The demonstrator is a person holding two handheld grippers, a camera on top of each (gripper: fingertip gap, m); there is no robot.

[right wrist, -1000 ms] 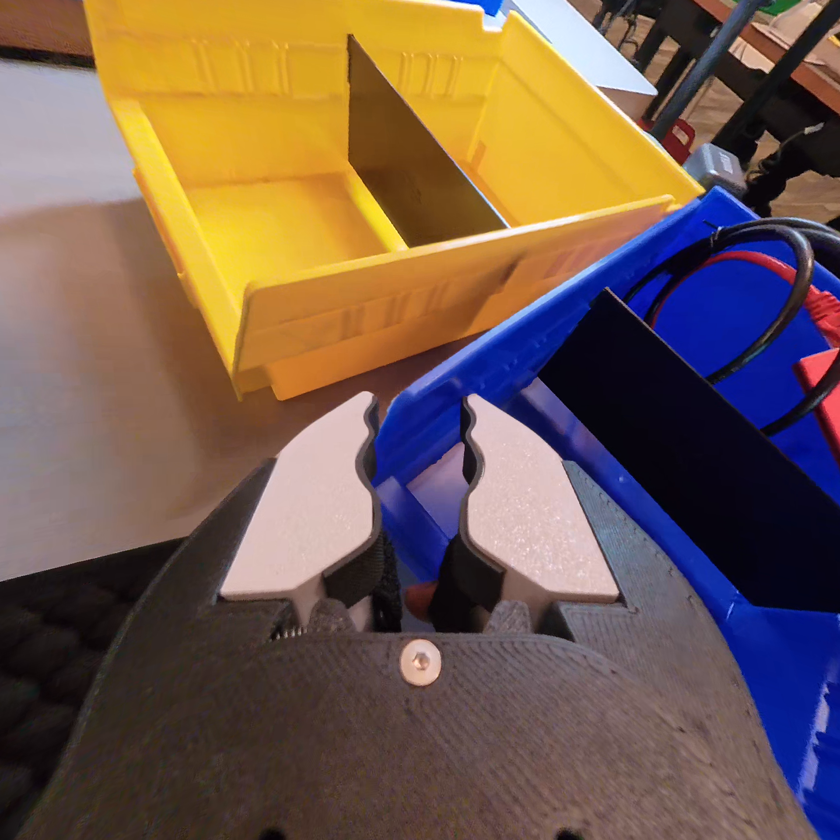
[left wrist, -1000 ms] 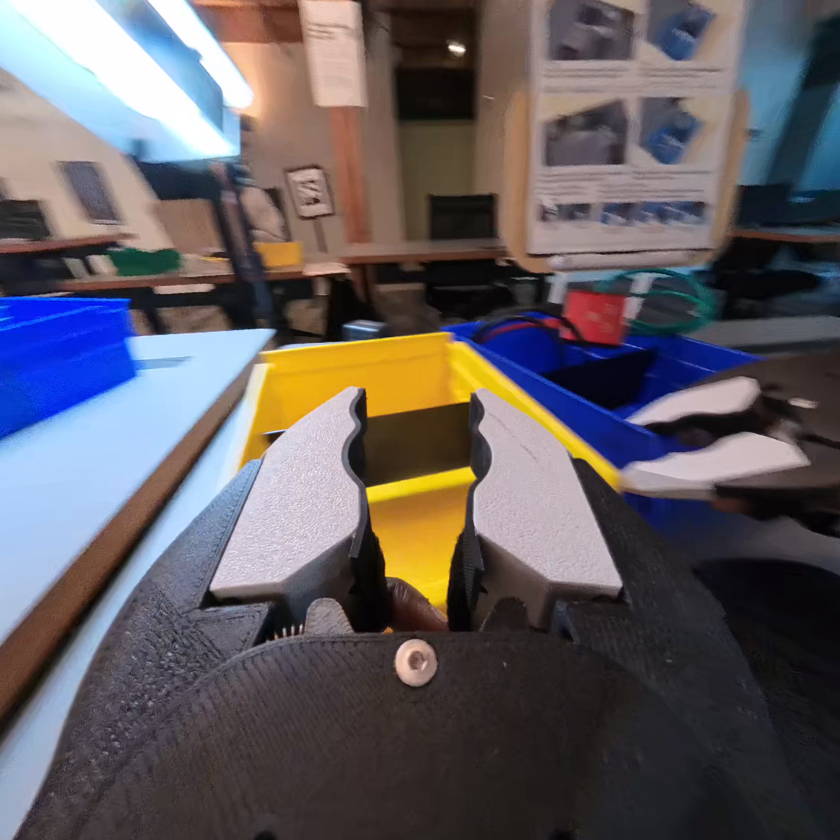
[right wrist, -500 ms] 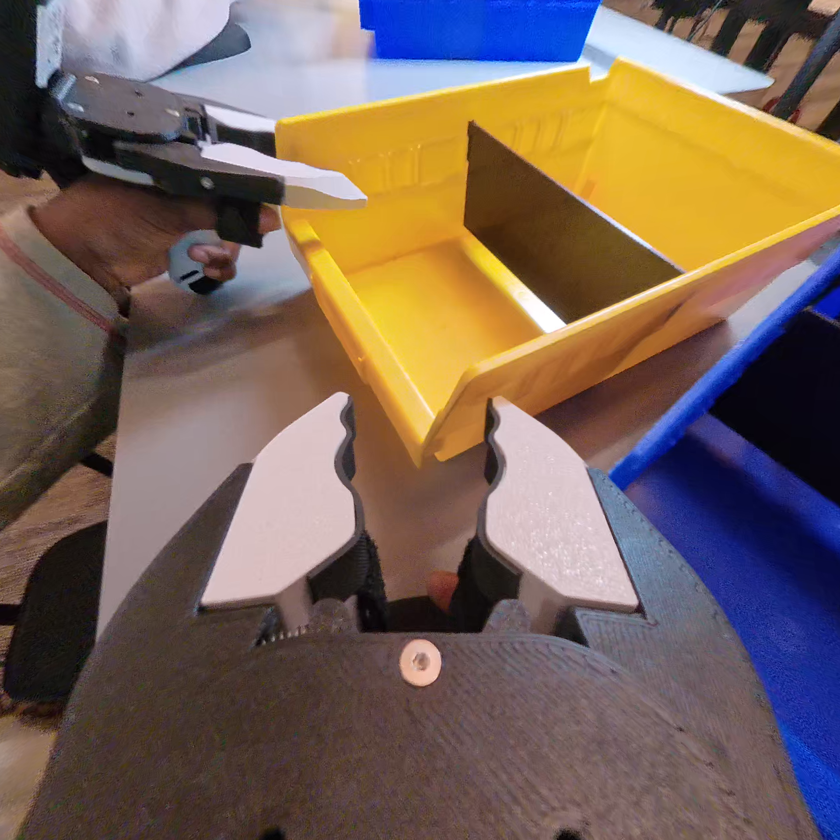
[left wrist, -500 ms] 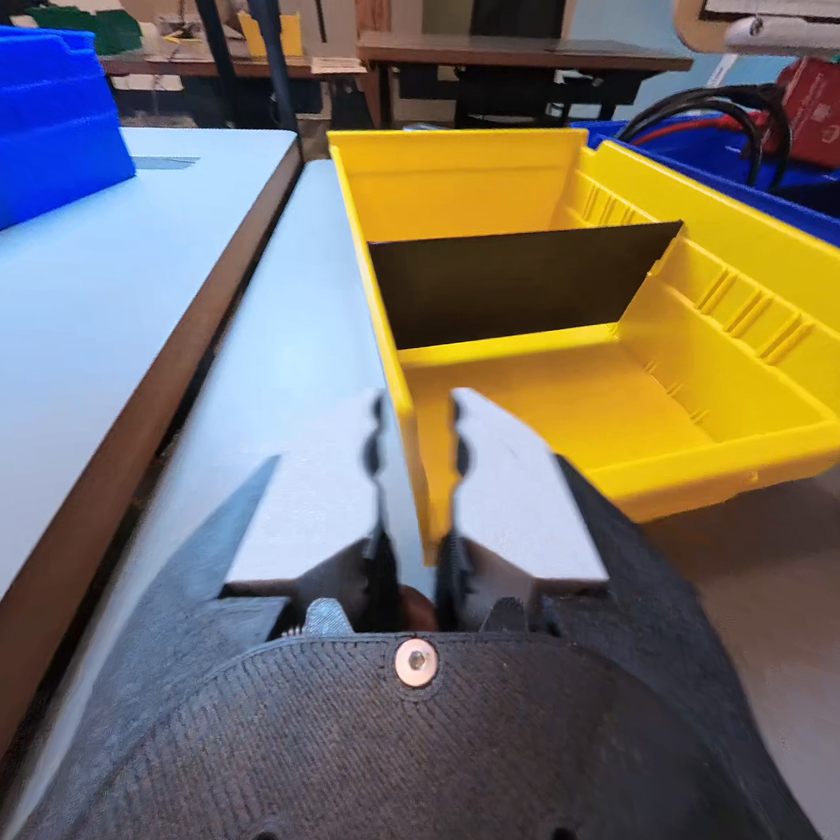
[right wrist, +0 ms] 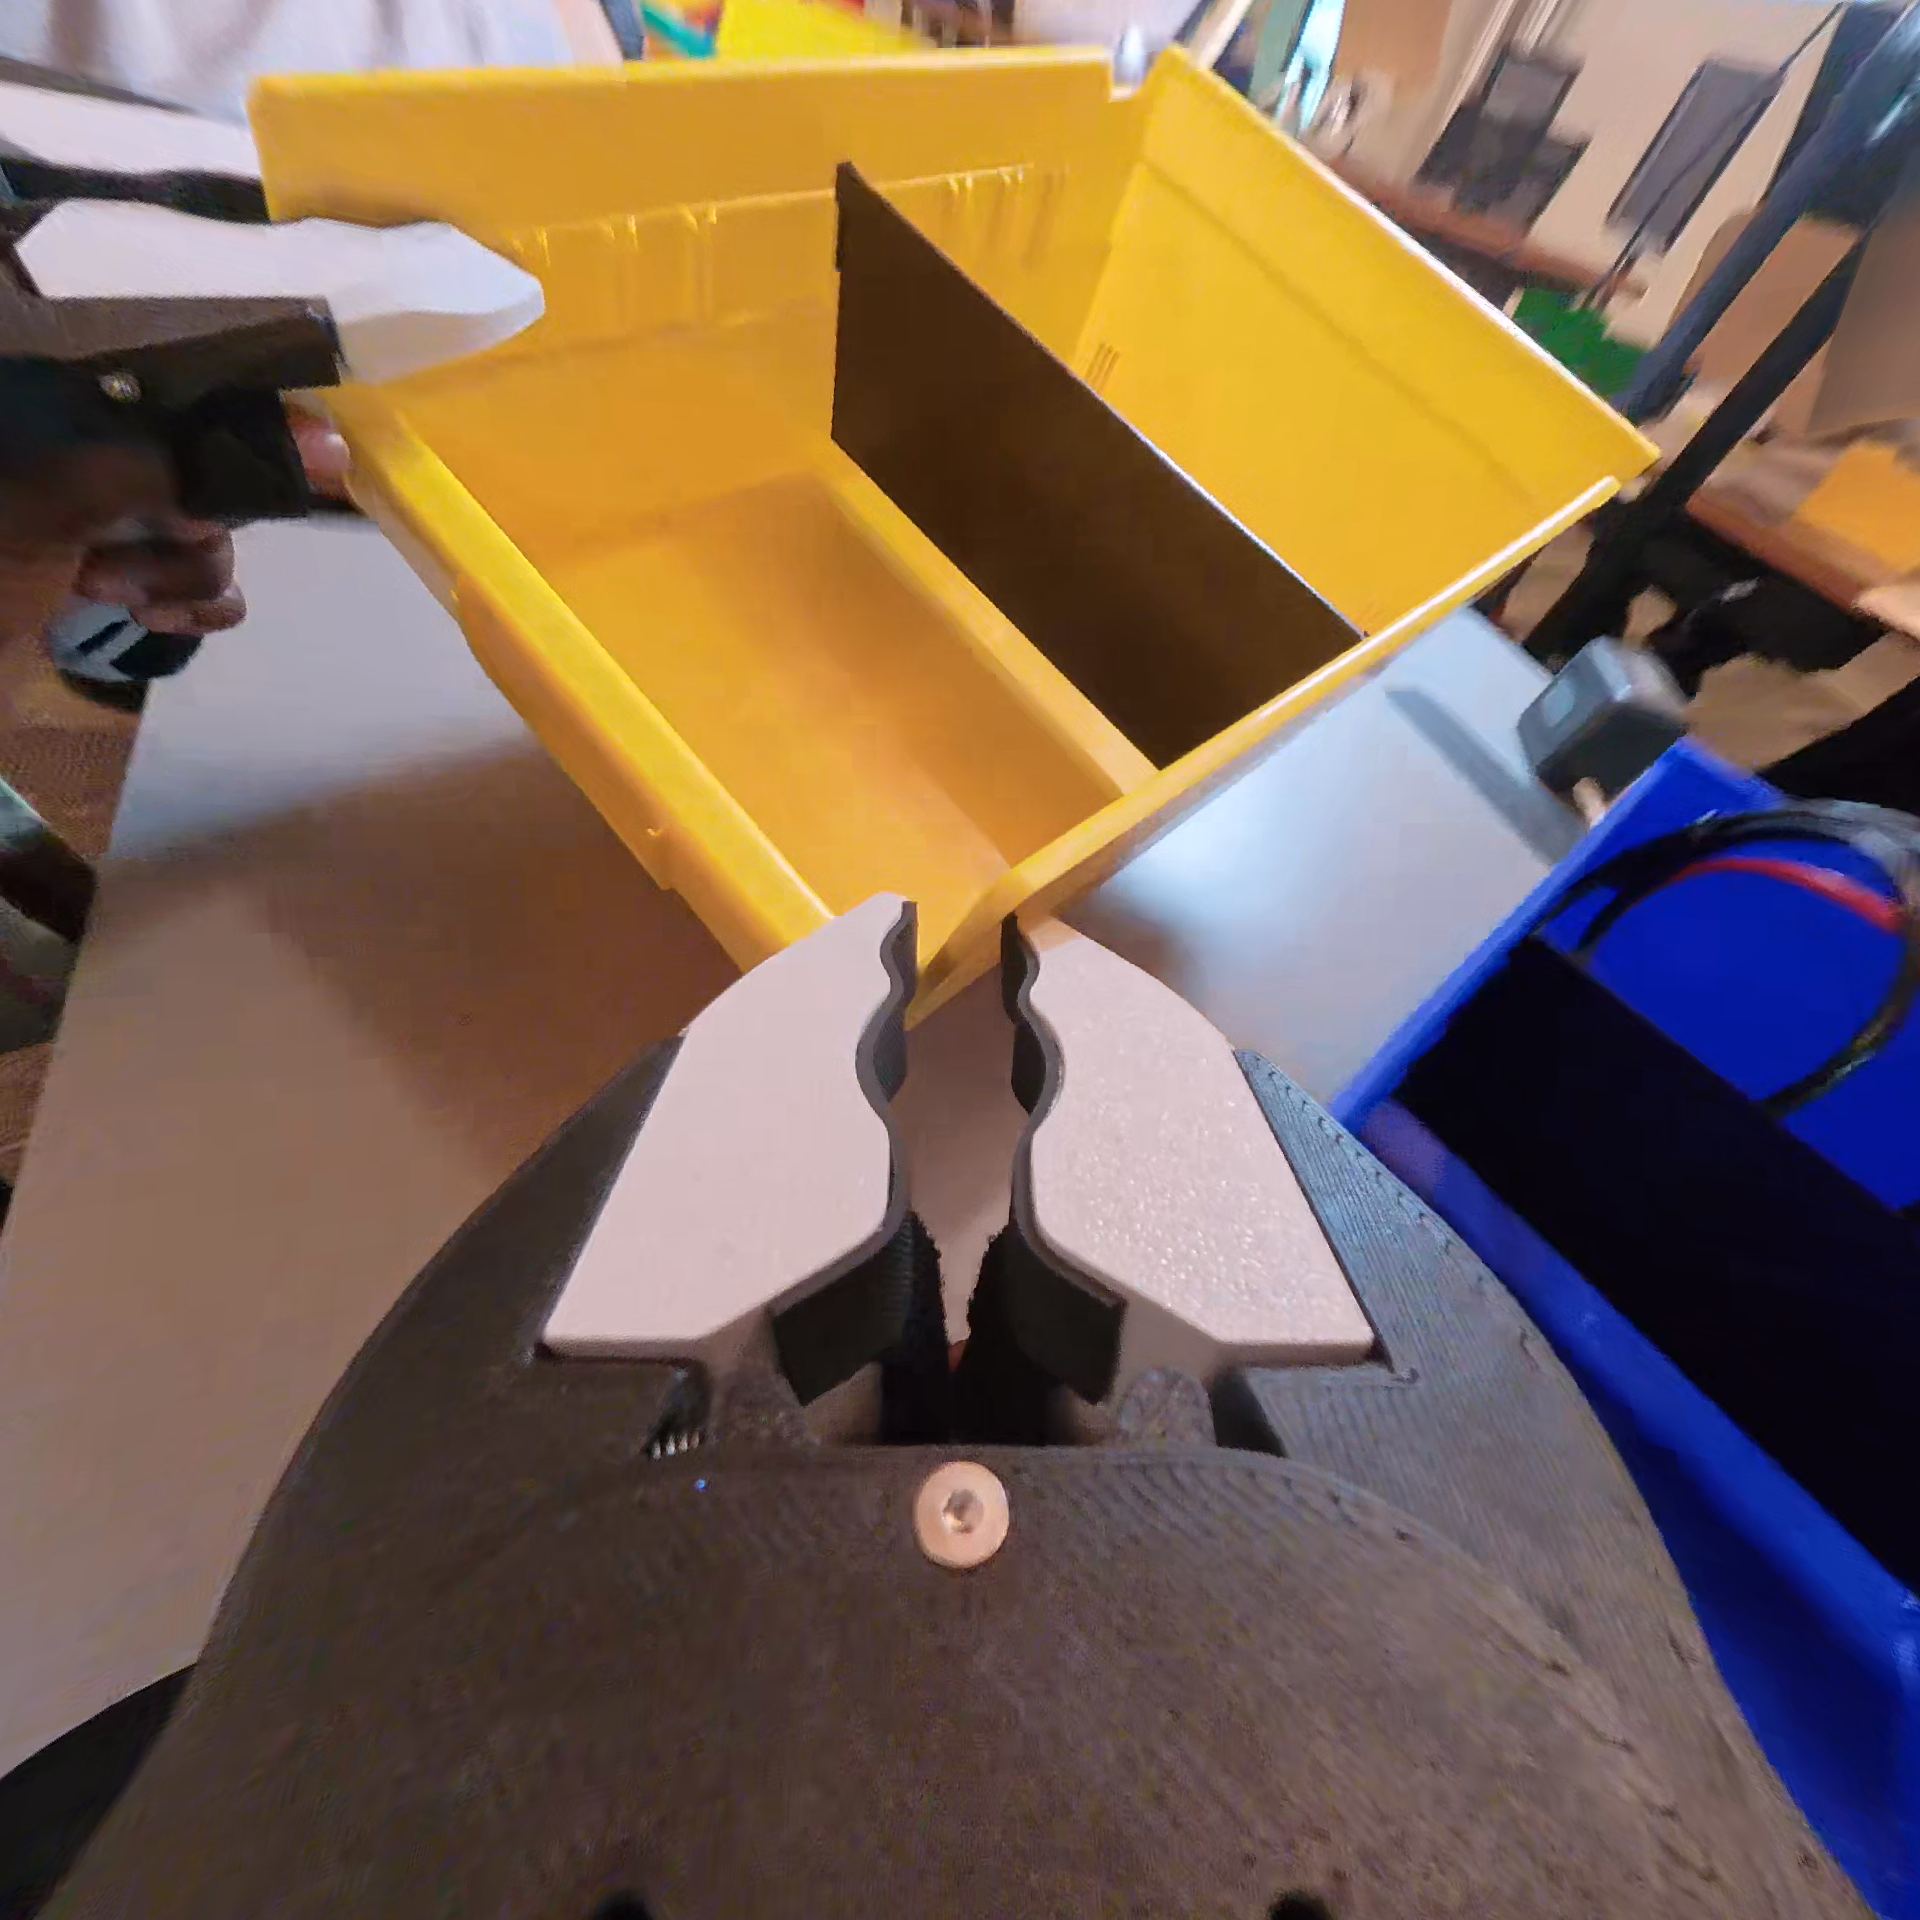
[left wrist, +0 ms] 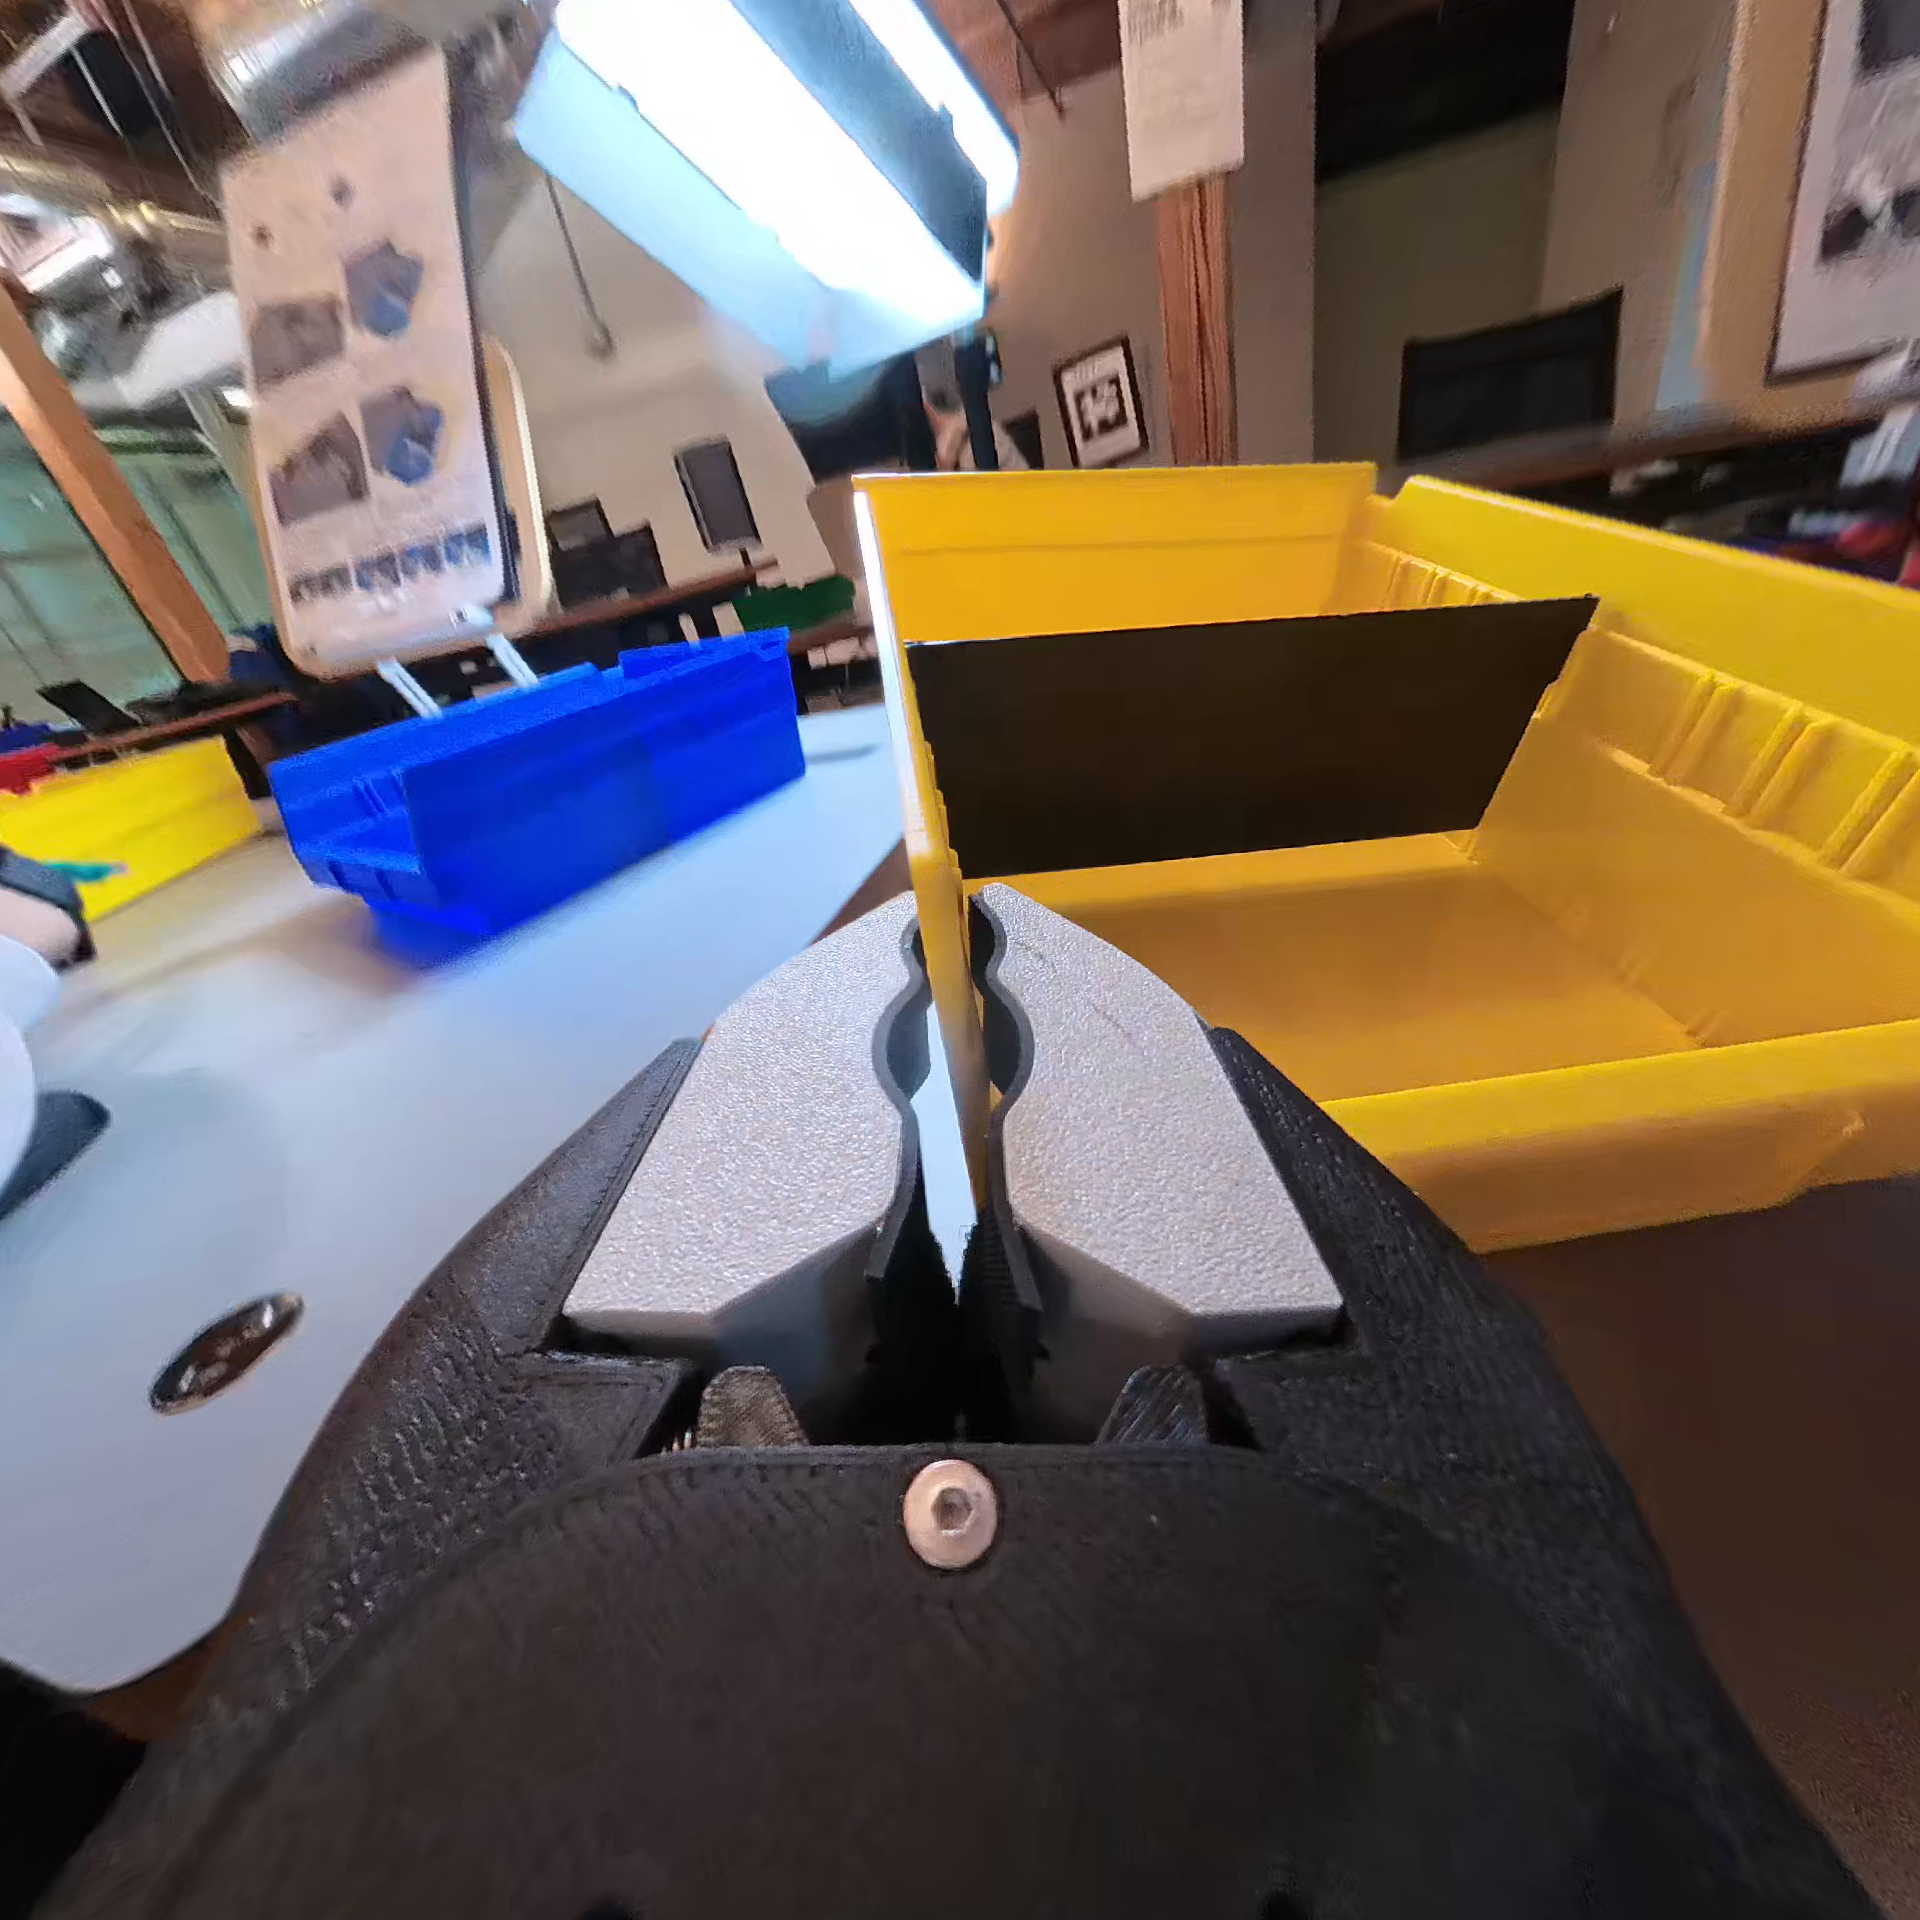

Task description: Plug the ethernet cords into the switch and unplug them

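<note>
An empty yellow bin with a black divider fills the left wrist view. My left gripper is shut on its thin left side wall, both pads pressed against it. In the right wrist view the same bin and its divider lie ahead. My right gripper is shut on the bin's near corner edge. The left gripper also shows there, at the bin's far left wall. Black and red cords lie in a blue bin at the right. No switch is in view.
A second blue bin stands on the white table at the left, with another yellow bin beyond it. A person's hand holds the left gripper. Benches and posters stand in the background. About 20 centimeters separates my left fingertips from my right.
Both grippers have closed on the yellow bin: the left on its side wall, which it straddled half a second ago, the right on its near corner. Both views have swung.
</note>
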